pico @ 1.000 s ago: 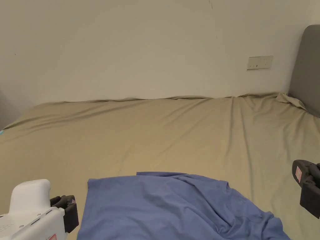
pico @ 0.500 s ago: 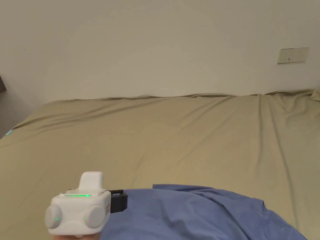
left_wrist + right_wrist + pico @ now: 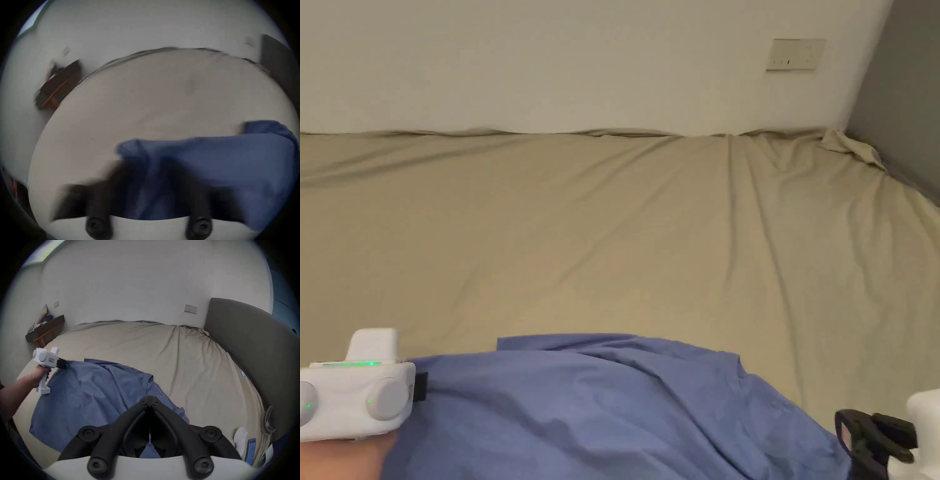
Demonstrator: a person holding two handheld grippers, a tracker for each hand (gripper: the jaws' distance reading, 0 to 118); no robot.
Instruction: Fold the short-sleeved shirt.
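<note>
A blue short-sleeved shirt (image 3: 600, 412) lies rumpled on the tan bed sheet (image 3: 612, 237), near the front edge. My left gripper (image 3: 420, 387) is at the shirt's far left corner. In the right gripper view the left gripper (image 3: 62, 365) has its black jaws closed on that corner, and the cloth rises toward them. The left gripper view is blurred, with the shirt (image 3: 227, 162) running down between my jaws (image 3: 149, 178). My right gripper (image 3: 150, 400) is shut with its tips together and hovers over the shirt's (image 3: 90, 391) right part. In the head view the right gripper (image 3: 853, 434) sits at the shirt's right edge.
A grey headboard (image 3: 251, 353) runs along the right side of the bed. A wall socket (image 3: 797, 54) is on the far wall. A dark shelf (image 3: 47, 327) stands past the bed's left end. A white cloth (image 3: 241, 439) and a blue flat object (image 3: 251, 449) lie by the headboard.
The head camera has swung. My left gripper went from beside the shirt's left edge to its far left corner and closed there. My right gripper now shows low at the shirt's right edge.
</note>
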